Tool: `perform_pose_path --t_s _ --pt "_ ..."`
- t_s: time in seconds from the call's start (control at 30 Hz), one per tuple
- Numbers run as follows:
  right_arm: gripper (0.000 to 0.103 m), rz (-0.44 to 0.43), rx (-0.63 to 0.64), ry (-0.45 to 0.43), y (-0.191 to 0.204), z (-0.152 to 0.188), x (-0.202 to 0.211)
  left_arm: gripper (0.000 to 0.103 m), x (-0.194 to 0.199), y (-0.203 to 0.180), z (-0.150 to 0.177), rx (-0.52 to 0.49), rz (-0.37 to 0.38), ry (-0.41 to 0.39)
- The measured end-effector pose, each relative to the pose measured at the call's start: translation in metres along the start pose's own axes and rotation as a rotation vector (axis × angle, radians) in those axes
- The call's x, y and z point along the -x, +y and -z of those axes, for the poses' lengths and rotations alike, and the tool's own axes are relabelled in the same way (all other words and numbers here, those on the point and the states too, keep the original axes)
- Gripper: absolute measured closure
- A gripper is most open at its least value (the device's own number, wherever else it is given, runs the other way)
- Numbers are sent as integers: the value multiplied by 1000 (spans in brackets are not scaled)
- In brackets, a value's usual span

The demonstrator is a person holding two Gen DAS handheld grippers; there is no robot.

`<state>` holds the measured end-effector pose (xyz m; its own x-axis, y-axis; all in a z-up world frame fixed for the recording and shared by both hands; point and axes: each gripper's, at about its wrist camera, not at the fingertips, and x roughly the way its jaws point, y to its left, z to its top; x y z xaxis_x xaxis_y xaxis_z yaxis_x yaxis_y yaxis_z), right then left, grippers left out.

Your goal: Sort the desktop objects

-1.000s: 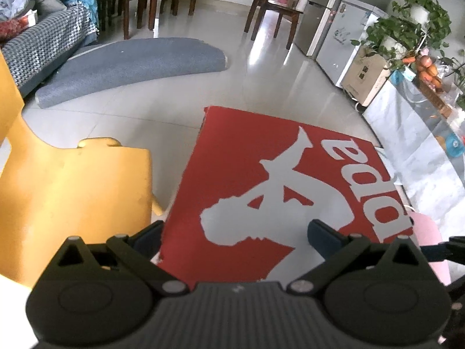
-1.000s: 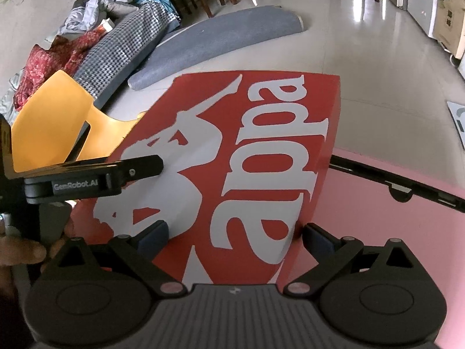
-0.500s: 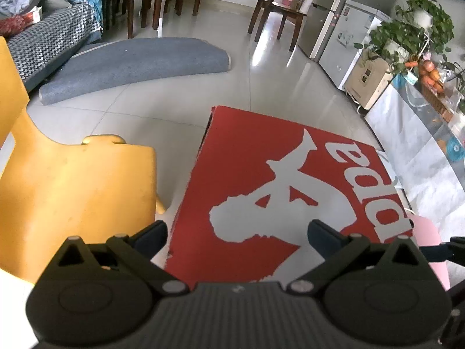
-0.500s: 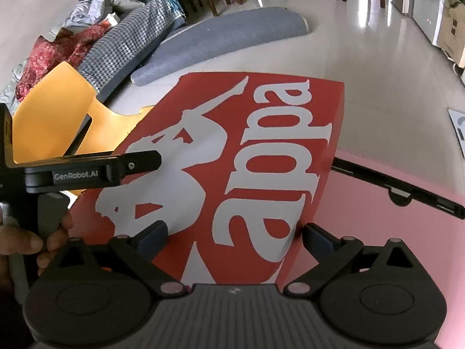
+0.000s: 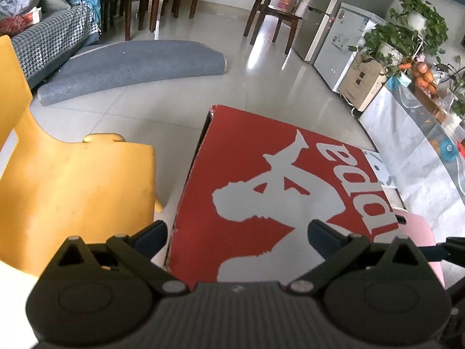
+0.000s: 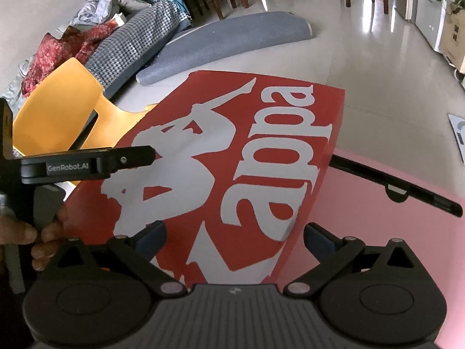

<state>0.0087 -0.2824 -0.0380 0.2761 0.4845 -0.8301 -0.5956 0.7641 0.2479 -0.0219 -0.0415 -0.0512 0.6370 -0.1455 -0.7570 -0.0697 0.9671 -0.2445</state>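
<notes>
We have drawn both wide-open, empty grippers, left (image 5: 237,229) and right (image 6: 234,231), slightly back from the red shoebox lid (image 5: 279,192) lying closed on the pink desktop (image 6: 377,218) beside a black pen (image 6: 392,186), so sorting seems near finished.

Chair: a yellow plastic chair (image 5: 72,186) at 9 o'clock in the left wrist view, on the tiled floor (image 5: 180,99).
Mat: a grey rolled mat (image 5: 130,67) at 11 o'clock, lying on the floor beyond the chair.
Sofa: a checked sofa (image 6: 130,49) at 10 o'clock, piled with clothes.
Dining chairs: dark wooden chairs (image 5: 273,14) at 12 o'clock.
Fridge: a silver fridge (image 5: 328,17) at 1 o'clock.
Plants: green potted plants (image 5: 407,32) at 2 o'clock, beside a cardboard carton (image 5: 363,84).
</notes>
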Motion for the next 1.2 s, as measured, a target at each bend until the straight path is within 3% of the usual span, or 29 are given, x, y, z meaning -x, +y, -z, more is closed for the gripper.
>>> perform_pose_path --t_s 0.2,0.57,0.83,1.1,1.2 --pt "2 4 -40 12 -6 2 1 0 -3 6 8 20 -25 26" --pt "1 -64 -100 39 -10 -1 -12 0 -5 15 16 61 19 39" --pt "1 -68 -23 -27 -5 0 -6 0 -5 15 16 67 14 39" --pt "1 -43 10 -17 -5 0 -11 0 -2 14 22 53 3 35" --pt "2 -21 14 5 -4 -1 -13 0 -6 13 26 34 -41 66"
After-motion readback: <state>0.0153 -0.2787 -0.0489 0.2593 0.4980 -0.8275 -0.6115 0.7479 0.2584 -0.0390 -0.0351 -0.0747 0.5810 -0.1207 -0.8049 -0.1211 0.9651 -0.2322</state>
